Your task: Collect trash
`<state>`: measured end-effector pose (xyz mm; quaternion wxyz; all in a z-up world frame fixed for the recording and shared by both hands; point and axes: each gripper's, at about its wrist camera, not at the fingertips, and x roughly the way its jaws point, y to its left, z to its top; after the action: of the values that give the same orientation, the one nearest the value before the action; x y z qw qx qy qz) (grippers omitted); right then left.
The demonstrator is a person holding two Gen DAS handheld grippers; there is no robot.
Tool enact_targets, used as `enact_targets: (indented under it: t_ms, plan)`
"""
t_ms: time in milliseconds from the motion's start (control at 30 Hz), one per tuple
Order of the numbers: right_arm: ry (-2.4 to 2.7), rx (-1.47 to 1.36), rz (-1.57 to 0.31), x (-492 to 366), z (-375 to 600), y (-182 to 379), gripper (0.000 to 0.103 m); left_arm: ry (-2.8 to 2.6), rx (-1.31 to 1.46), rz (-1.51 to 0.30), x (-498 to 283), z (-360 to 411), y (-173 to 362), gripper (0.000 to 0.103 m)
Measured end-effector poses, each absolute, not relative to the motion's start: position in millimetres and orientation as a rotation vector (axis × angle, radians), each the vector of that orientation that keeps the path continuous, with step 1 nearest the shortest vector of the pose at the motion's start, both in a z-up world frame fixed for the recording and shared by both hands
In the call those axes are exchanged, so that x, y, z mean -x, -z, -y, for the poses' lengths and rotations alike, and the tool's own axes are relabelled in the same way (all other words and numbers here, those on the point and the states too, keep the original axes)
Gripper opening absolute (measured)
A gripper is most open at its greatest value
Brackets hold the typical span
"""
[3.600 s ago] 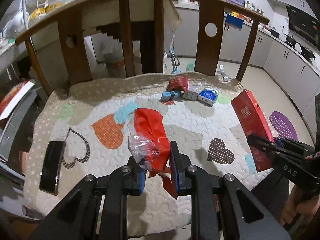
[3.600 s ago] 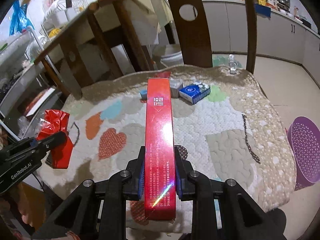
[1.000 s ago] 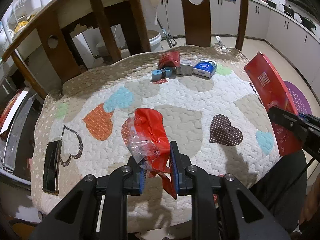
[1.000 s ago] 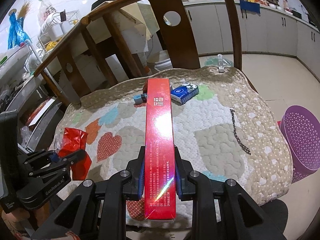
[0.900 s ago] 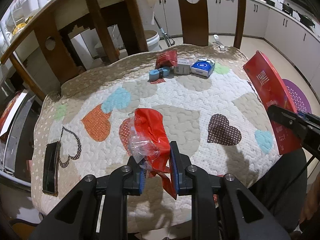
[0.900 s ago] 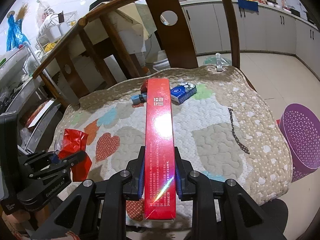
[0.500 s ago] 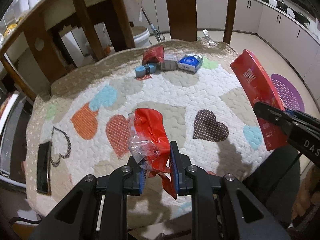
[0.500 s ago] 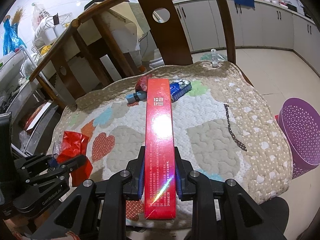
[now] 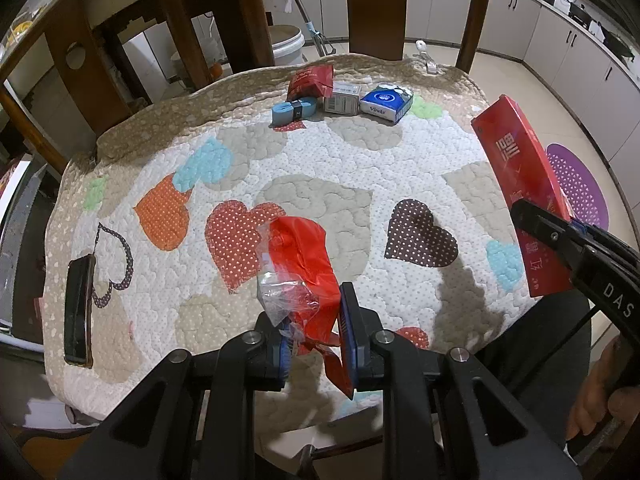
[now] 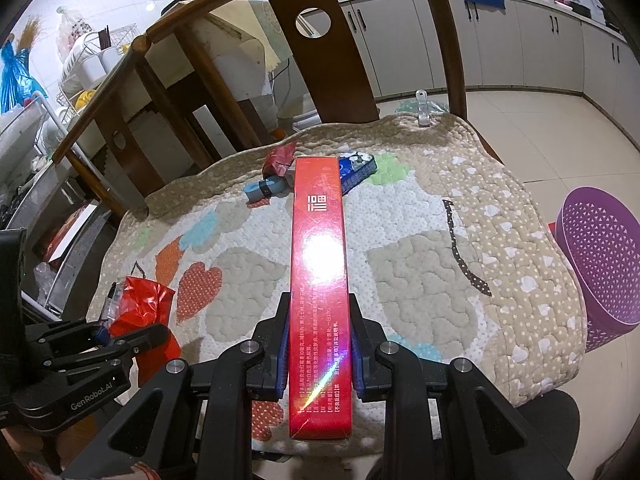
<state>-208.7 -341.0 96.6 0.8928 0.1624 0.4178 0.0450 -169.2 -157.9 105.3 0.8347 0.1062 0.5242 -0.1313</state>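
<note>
1. The long red box (image 10: 319, 280) sits clamped in the right gripper (image 10: 319, 350). Its long axis runs straight out along the fingers, far end aimed at the chair back. It is held in the air above the near edge of the quilted cushion (image 10: 420, 280).
2. From the left camera the same red box (image 9: 520, 192) leans up and to the left, lower end pinched in the right gripper (image 9: 560, 236), over the cushion's right edge.
3. The left gripper (image 9: 316, 332) is clenched on a crumpled red wrapper (image 9: 304, 264) with a bit of clear plastic (image 9: 280, 292) bunched beside it. The wrapper sticks up and forward from the jaws, above the cushion's (image 9: 320, 168) near edge.
4. Both grippers point forward and down at the cushion. The left gripper (image 10: 132, 336) shows low at the left of the right camera, with the red wrapper (image 10: 140, 304) standing above it. A person's fingers (image 9: 596, 392) grip the right handle.
5. Writing: the left gripper's body reads "GenRobot.AI"; the right one shows "DAS". The red box carries white block characters and rows of small print, too fine to read.
6. At the far edge of the cushion lie a blue tissue pack (image 9: 386, 102) marked "Vinda", a small white box (image 9: 342, 98), a red packet (image 9: 312, 80) and a blue roll (image 9: 292, 110).
7. A dark phone (image 9: 78, 312) lies on the left edge. A purple basket (image 10: 600, 264) stands on the floor to the right.
</note>
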Motion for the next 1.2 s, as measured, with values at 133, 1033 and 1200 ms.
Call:
enact_targets:
  t_ms: [133,1033,1200]
  plan:
    - [-0.091,-0.342,-0.868,207.8,342.3,-95.0,0.026,0.278,-0.234,-1.103,169.5,160.2,-105.5,0.020]
    - [-0.054,-0.399,-0.854,215.2,368.8,-91.2,0.026,0.280,-0.351,-1.028,177.5,193.4,-116.1,0.020]
    - [-0.034,-0.421,-0.846,218.2,381.4,-90.0,0.026,0.292,-0.381,-1.007,178.4,206.4,-116.1,0.020]
